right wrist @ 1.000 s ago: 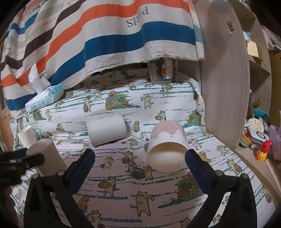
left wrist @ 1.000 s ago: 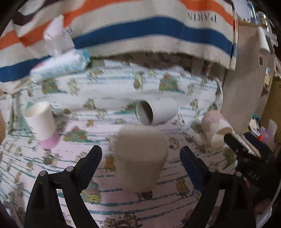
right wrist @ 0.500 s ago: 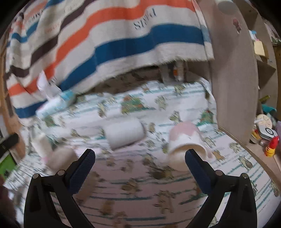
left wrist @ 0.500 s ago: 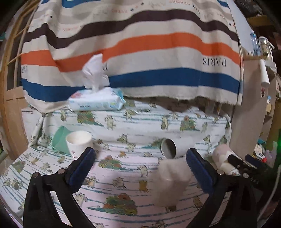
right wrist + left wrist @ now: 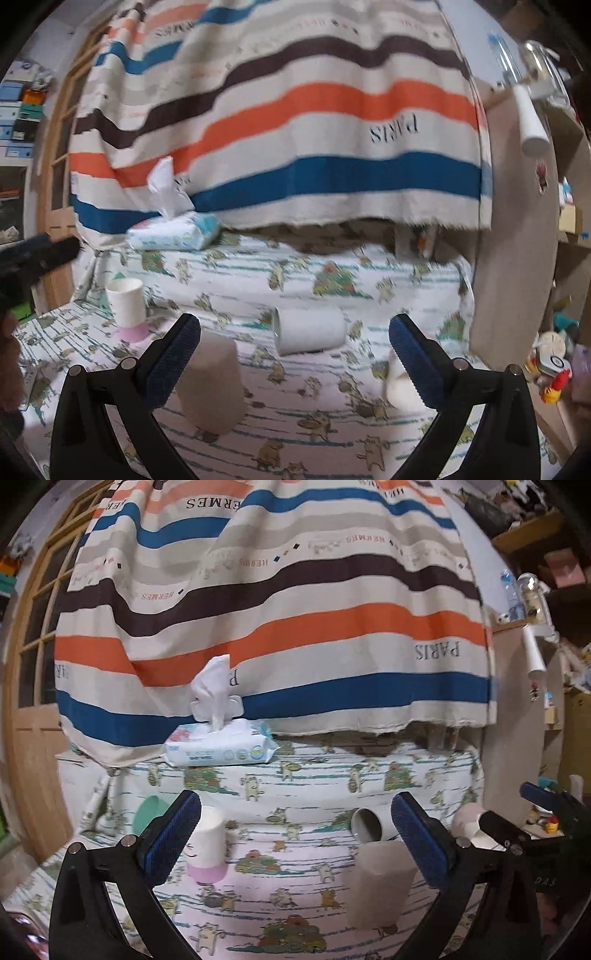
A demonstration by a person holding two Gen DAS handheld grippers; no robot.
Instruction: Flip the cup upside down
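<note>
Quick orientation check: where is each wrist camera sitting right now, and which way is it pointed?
Left wrist: rides the left tongs, raised, facing the striped cloth and wipes pack; its open fingers frame the shot, right tongs at far right.
Right wrist: rides the right tongs, facing the same way from further right; open fingers show, left tongs at far left.
Shared: beige cup upside down, white cup lying down, wipes pack.

- beige cup (image 5: 378, 884) stands upside down on the cartoon-print cloth (image 5: 314, 775), rim down, closed base up (plain, slightly blurred)
- sits near front of cloth, well apart from other cups
- nothing touches it; right wrist view shows it too (image 5: 210, 384)
</note>
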